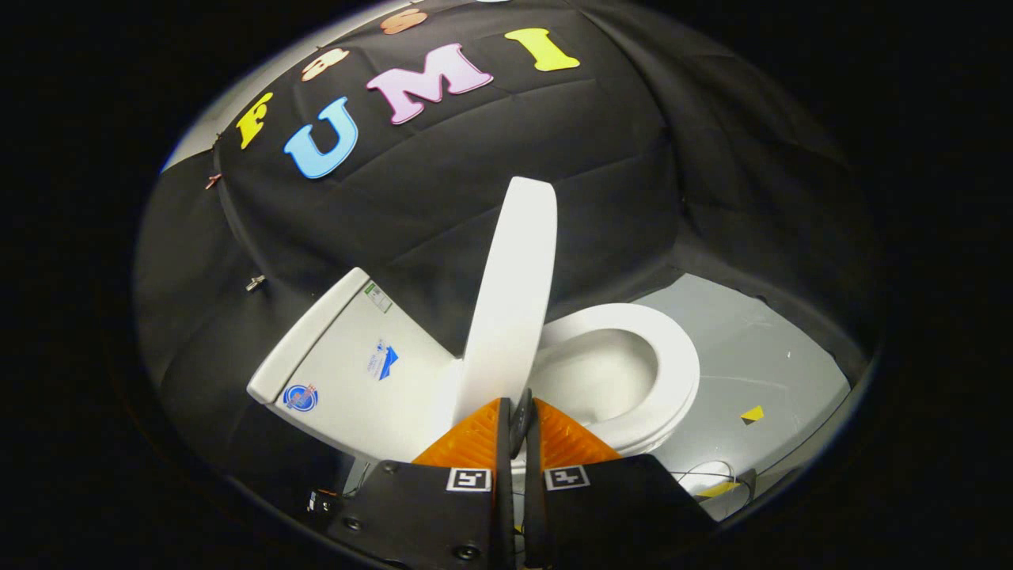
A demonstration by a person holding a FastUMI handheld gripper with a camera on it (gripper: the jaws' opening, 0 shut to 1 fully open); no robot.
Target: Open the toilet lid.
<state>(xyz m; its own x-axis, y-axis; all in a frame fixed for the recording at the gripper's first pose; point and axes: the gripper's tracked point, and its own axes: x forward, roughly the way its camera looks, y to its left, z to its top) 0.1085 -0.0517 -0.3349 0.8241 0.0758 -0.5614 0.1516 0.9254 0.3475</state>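
Note:
The white toilet lid (513, 293) stands raised, nearly upright, between the tank (360, 372) and the open seat ring (673, 372) over the bowl (597, 376). My gripper (518, 405) is just in front of the lid's lower near edge. Its fingers are shut, with only a thin dark slit between them. I see nothing held between them. The lid's bottom end and hinge are hidden behind the fingertips (479, 431).
The tank carries a few stickers (384, 360). A grey floor (760, 356) lies beyond the bowl, with a small yellow marker (753, 413) and a thin cable (704, 475) on it. Black cloth walls enclose the toilet behind and at the sides.

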